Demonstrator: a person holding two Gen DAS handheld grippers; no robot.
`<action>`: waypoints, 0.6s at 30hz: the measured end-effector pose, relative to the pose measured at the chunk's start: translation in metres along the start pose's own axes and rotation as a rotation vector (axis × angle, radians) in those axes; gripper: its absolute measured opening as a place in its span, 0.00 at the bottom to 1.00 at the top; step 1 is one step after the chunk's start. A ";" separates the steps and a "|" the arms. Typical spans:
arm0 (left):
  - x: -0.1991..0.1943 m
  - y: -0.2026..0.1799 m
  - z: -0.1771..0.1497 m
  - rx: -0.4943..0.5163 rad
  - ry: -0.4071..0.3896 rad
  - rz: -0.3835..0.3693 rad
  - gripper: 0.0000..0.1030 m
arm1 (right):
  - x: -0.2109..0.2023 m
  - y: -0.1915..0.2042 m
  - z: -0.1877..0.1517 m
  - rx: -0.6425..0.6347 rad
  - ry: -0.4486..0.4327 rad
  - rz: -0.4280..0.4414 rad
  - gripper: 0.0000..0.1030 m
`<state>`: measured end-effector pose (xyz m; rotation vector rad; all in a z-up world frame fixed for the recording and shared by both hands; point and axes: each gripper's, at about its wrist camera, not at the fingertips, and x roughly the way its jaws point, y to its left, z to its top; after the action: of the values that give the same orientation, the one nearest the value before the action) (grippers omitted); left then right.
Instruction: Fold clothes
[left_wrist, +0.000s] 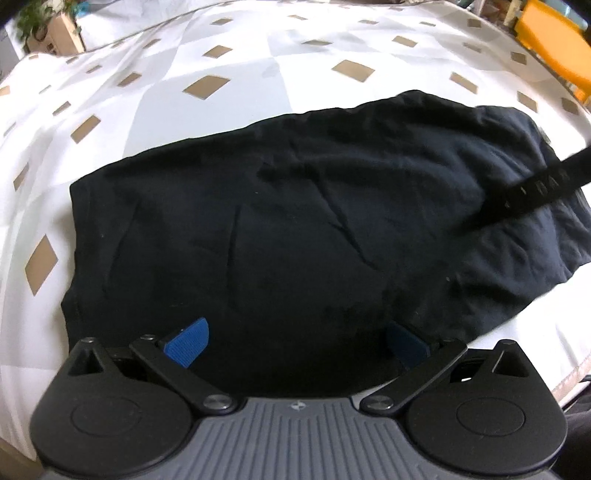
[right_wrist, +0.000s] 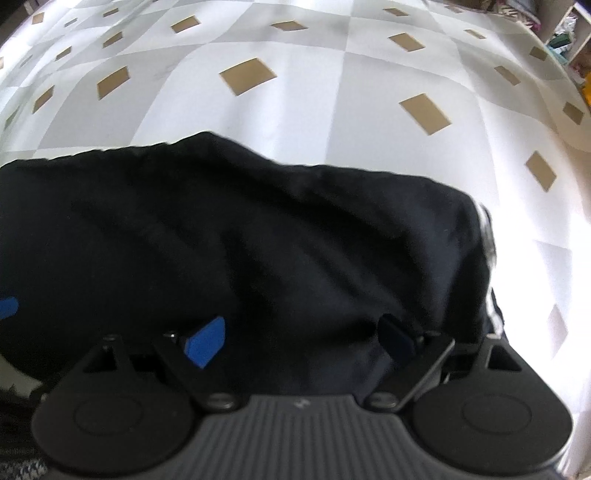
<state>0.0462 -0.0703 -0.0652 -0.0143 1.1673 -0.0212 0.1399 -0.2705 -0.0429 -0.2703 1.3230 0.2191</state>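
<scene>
**A:** Nearest the lens, the left gripper (left_wrist: 297, 343) hangs over the near edge of the garment (left_wrist: 303, 229), jaws wide apart, nothing between the blue pads (left_wrist: 190, 341). Same on the other side?

**B:** Yes. The right gripper (right_wrist: 299, 341) has its jaws spread too, with black cloth under them but not pinched. The garment (right_wrist: 240, 251) lies flat on the bed (right_wrist: 295, 103), stretched sideways, with some creases across the middle and a bunched right end.

**A:** What's that dark bar crossing the right end in the left view?

**B:** A black strap (left_wrist: 543, 188), blurred, with faint lettering. I can't tell what it belongs to.

**A:** Risks from here?

**B:** My guess: black pads edge on black cloth make the hem hard to find, so a jaw could close on one layer only, or catch the cover (left_wrist: 184, 110) beneath and drag it up with the fold. The bunched end could also fold in crooked if it isn't smoothed first.

**A:** And the surface?

**B:** Soft bedding, a white and grey check with tan diamonds, so it gives under pressure. Beyond the bed there's a box (left_wrist: 55, 33) with a plant far left, something orange (left_wrist: 554, 48) far right, and shelves (right_wrist: 576, 37) in the right view.
</scene>
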 end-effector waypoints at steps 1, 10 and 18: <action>-0.001 -0.001 -0.002 0.005 0.001 -0.002 1.00 | 0.000 0.000 -0.001 0.004 -0.005 -0.013 0.87; -0.006 0.000 -0.016 0.028 -0.001 -0.012 1.00 | -0.007 0.001 -0.002 -0.026 -0.015 -0.026 0.87; -0.010 0.001 -0.011 -0.010 -0.007 -0.061 0.98 | -0.003 0.005 -0.005 -0.077 0.024 -0.015 0.87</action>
<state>0.0323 -0.0694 -0.0605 -0.0587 1.1597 -0.0689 0.1331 -0.2669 -0.0410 -0.3483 1.3374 0.2553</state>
